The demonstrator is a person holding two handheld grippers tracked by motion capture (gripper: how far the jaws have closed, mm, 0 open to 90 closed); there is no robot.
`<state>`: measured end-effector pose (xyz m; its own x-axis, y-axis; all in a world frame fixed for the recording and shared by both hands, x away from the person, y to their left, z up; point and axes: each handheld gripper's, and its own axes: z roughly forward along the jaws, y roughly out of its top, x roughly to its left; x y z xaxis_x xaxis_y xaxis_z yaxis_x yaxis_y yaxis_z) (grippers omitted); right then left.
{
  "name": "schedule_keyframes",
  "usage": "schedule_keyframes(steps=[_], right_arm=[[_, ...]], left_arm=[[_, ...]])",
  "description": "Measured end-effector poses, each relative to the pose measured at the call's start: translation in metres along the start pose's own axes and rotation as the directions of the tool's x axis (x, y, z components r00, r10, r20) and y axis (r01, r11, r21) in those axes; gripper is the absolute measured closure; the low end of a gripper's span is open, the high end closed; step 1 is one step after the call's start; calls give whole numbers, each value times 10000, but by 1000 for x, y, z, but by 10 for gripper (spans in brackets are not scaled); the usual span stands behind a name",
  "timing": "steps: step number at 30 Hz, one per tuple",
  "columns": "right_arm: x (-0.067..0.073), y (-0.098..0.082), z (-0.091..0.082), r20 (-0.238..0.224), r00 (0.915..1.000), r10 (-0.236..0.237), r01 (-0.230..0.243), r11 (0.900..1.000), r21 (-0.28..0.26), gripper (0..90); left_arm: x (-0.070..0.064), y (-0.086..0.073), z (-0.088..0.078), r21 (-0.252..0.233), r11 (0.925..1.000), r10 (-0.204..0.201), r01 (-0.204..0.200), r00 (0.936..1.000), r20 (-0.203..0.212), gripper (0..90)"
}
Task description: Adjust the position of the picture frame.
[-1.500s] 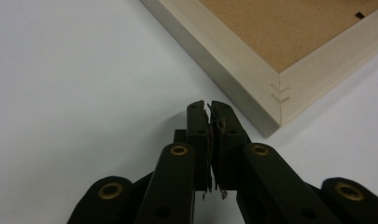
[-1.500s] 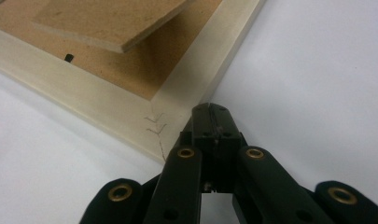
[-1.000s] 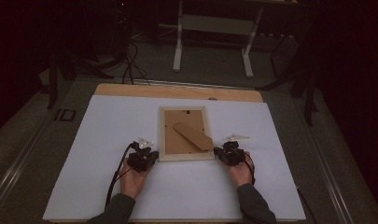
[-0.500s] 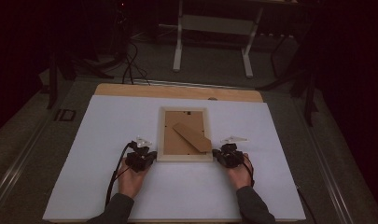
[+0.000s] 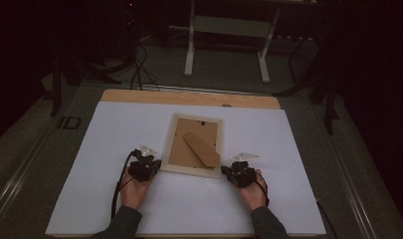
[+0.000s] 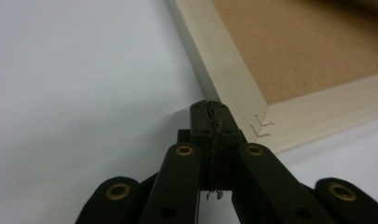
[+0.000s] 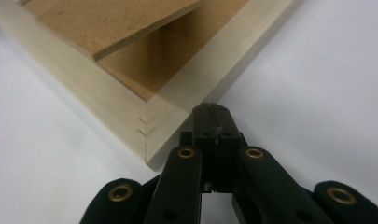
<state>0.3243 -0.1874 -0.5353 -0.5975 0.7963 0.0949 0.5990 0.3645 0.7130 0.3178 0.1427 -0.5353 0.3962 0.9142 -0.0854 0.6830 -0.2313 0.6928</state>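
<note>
One white tabletop (image 5: pixel 114 134), dark room.

Dark room; grey floor (image 5: pixel 229 69); white metal stand (image 5: pixel 229 30); floor cables (image 5: pixel 137 69).

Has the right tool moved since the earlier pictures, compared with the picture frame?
Yes. The right tool has slid left across the white sheet and now sits at the picture frame's near right corner.

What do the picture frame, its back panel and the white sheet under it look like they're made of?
Picture frame: pale, unfinished-looking wood, matte; mitred corners pinned with small V-shaped metal nails. Back panel: brown fibreboard or hardboard, going by its flat, grainless, slightly speckled face. Its stand flap looks the same, with a raw cut edge. White sheet: smooth and matte, probably paper or thin board; hard to tell which.
</note>
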Motion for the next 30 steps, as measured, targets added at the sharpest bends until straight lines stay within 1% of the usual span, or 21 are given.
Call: schedule_keyframes(steps=[2,4,8,11,15,18,22,23,24,25,27,30], right_arm=[[6,0,1,-87,9996,-262,262,9997,8,900],[12,1,3,-267,9986,-456,457,9990,16,900],[23,3,6,-535,9954,-797,800,9968,44,900],[26,3,8,-685,9931,-957,961,9954,25,900],[30,3,8,-868,9906,-1053,1061,9944,39,900],[35,4,9,-982,9878,-1209,1220,9925,49,900],[44,5,12,-1181,9817,-1497,1514,9885,57,900],[44,5,12,-1181,9817,-1497,1514,9885,57,900],[47,5,13,-1246,9800,-1553,1574,9875,67,900],[52,7,15,-1350,9762,-1698,1723,9850,71,900],[57,8,17,-1446,9719,-1859,1888,9820,68,900],[62,10,19,-1570,9681,-1953,1989,9800,72,900]], left_arm=[[5,0,-2,-20,9998,-217,217,9997,-141,899],[9,0,-7,-170,9993,-329,321,9984,-457,897],[15,-1,-14,-366,9981,-519,496,9965,-662,897],[17,-2,-20,-500,9976,-514,477,9959,-742,896],[17,-4,-25,-529,9975,-509,475,9966,-644,895],[16,-5,-24,-442,9981,-448,424,9976,-537,894],[14,-6,-24,-423,9985,-373,354,9982,-462,891],[14,-6,-24,-423,9985,-373,354,9982,-462,890],[13,-6,-23,-417,9985,-365,347,9985,-417,890],[13,-7,-22,-379,9987,-358,343,9985,-411,889],[12,-7,-21,-348,9989,-329,316,9988,-368,889],[12,-7,-21,-329,9990,-320,309,9989,-349,889]])
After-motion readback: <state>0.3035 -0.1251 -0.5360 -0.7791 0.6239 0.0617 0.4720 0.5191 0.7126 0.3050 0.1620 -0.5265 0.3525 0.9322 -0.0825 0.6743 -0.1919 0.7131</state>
